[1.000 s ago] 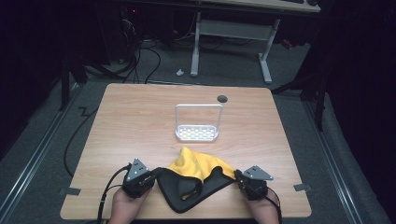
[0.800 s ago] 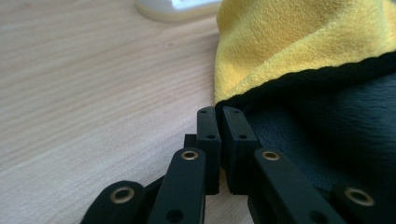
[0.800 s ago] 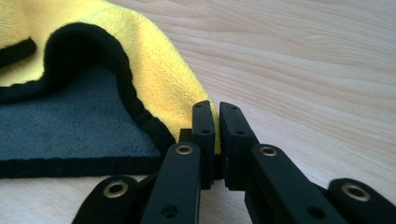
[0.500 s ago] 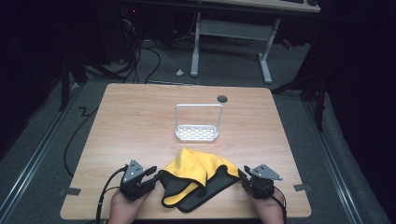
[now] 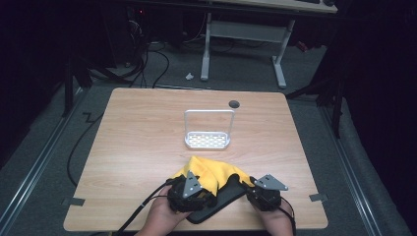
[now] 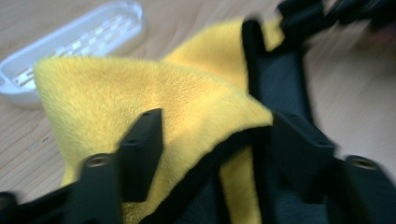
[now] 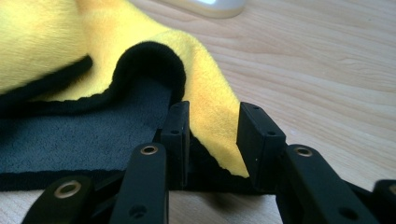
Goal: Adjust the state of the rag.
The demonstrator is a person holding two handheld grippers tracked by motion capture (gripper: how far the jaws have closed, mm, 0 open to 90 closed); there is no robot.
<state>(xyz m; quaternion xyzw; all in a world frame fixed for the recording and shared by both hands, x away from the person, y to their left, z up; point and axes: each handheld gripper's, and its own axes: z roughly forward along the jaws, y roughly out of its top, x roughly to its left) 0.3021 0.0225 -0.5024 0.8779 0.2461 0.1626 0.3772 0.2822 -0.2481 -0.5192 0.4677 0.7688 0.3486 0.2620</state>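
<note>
A yellow and black cloth point(image 5: 211, 182) lies crumpled near the bottom centre of the high view, on the near part of the wooden table point(image 5: 137, 147), just below a white perforated tray point(image 5: 207, 140) with an upright wire handle.

The left gripper point(image 5: 189, 194) sits at the cloth's lower left edge. In the left gripper view its 2 jaws stand wide apart, having just been opening, with a yellow fold and black hem of the cloth point(image 6: 154, 98) lying between them but not pinched: released.

The right gripper point(image 5: 263, 191) sits at the cloth's lower right edge. In the right gripper view its jaws are parted and have just been opening; a yellow corner of the cloth point(image 7: 210, 112) lies loose between them, so it too is released.

The tray point(image 6: 74, 42) appears at the upper left of the left gripper view, close behind the cloth.
</note>
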